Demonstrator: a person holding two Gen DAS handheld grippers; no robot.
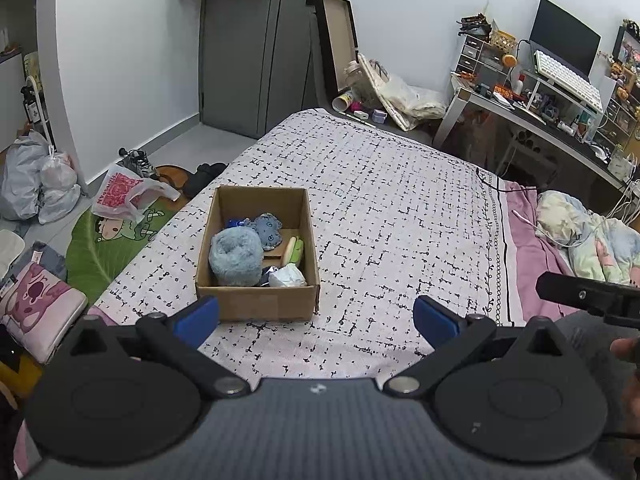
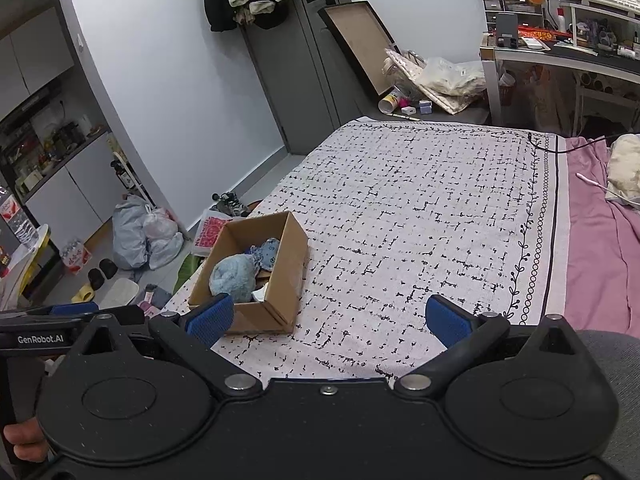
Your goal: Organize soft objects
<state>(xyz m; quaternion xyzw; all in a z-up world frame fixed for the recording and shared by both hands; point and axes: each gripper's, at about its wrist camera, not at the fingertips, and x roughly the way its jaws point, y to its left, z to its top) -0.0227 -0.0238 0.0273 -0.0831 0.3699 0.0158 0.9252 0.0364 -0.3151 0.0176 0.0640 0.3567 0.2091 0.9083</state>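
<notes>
1. My left gripper (image 1: 316, 320) fills the bottom of the left wrist view; its blue fingers (image 1: 198, 320) are spread wide apart and hold nothing.
2. My right gripper (image 2: 328, 320) sits the same way at the bottom of the right wrist view, its blue fingers (image 2: 450, 322) wide apart and empty.
3. The cardboard box (image 1: 256, 302) rests open on the patterned bedspread (image 1: 380, 200), left of centre in the left view, just beyond the left fingertip.
4. Inside the box I see a fluffy light-blue plush (image 1: 235, 256) at the near left, a blue octopus toy (image 1: 269, 230) behind it, a green and tan soft toy (image 1: 295, 249) against the right wall, and a white crumpled item (image 1: 287, 277) in the near right corner.
5. In the right view the same box (image 2: 280, 292) lies lower left of centre, with the plush (image 2: 232, 274) and the octopus toy (image 2: 267, 254) showing above its rim.
6. The other gripper's black body pokes in at the right edge of the left view, with a bit of a hand (image 1: 626, 348) below it.
7. A pink sheet (image 2: 600, 256) covers the bed at the right; a cluttered bench (image 1: 560, 120) stands in the upper right of the left view.
</notes>
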